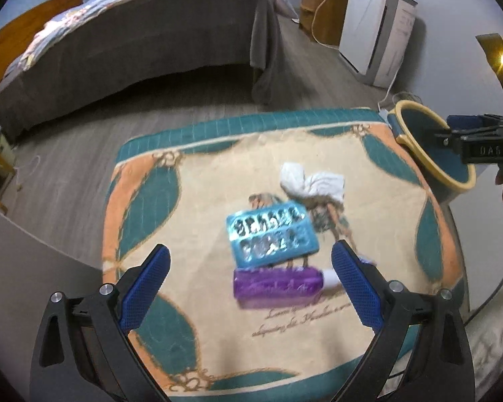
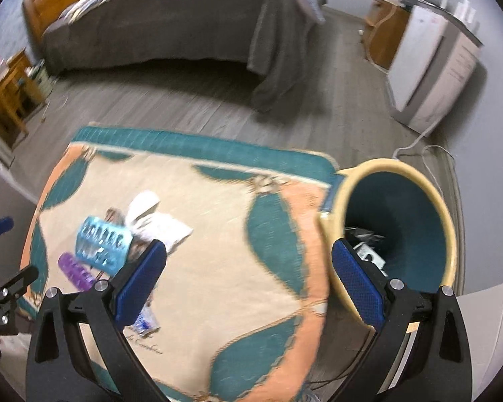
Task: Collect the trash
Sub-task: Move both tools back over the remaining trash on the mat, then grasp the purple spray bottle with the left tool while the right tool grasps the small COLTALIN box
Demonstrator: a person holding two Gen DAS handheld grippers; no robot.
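Trash on the patterned rug [image 1: 369,201]: blue blister pack [image 1: 271,236], touching the purple wrapper [image 1: 276,284] nearer you, crumpled white tissue [image 1: 313,182] just beyond. Your left gripper [image 1: 251,288] hovers above them, fingers spread, empty. Your right gripper [image 2: 249,284], likewise spread and empty, sits beside the yellow-rimmed bin [image 2: 449,234], which holds scraps.

Left gripper [image 1: 249,269] and right gripper [image 2: 249,268]: black frames carrying blue textured pads [image 1: 144,291]. Silver screws [image 1: 106,289] are showing at the pivots (white lettering marking one body).
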